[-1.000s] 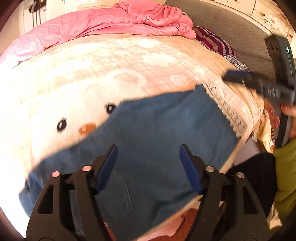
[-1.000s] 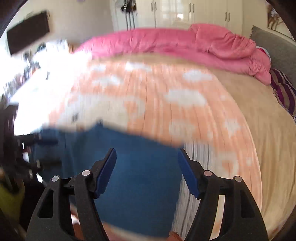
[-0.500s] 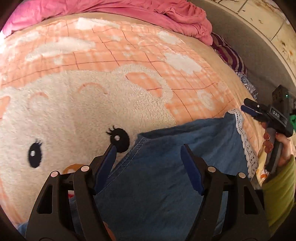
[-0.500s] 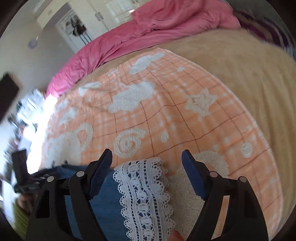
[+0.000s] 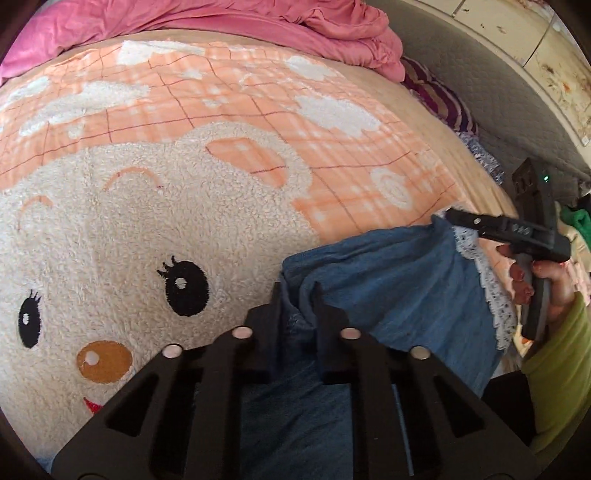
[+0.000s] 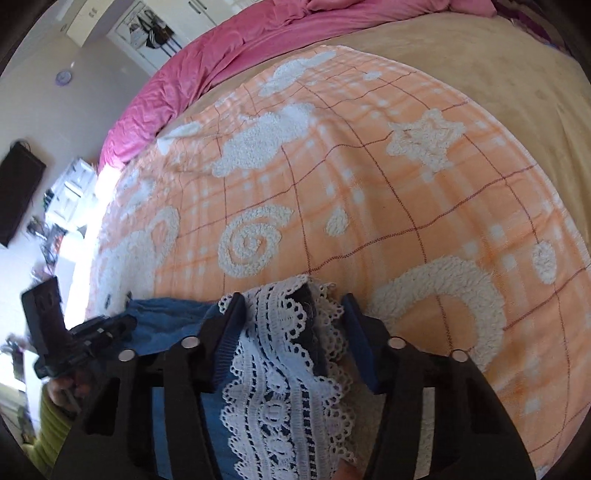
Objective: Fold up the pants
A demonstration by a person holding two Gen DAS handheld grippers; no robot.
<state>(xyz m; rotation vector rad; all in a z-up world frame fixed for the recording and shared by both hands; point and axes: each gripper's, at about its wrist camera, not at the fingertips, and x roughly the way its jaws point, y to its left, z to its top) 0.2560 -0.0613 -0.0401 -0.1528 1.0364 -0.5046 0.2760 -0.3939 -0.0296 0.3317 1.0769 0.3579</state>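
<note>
Blue denim pants [image 5: 399, 280] with a white lace hem [image 6: 284, 369] lie on the near edge of the bed. My left gripper [image 5: 297, 291] is shut on a bunched fold of denim at the pants' left corner. My right gripper [image 6: 291, 306] has its jaws closed in on the lace hem, which bunches up between them. The right gripper also shows in the left wrist view [image 5: 517, 232] at the pants' right corner. The left gripper shows in the right wrist view [image 6: 85, 332] at the far left.
The bed carries an orange checked blanket [image 5: 229, 110] with a fluffy cartoon face [image 5: 140, 251]. A pink duvet [image 5: 221, 18] is piled at the back. A striped pillow [image 5: 439, 99] lies at the right. The holder's green sleeve [image 5: 557, 369] is at the right.
Both grippers went from wide open to closed on the pants: the left on the denim corner, the right on the lace hem. Both have moved lower and closer to the cloth.
</note>
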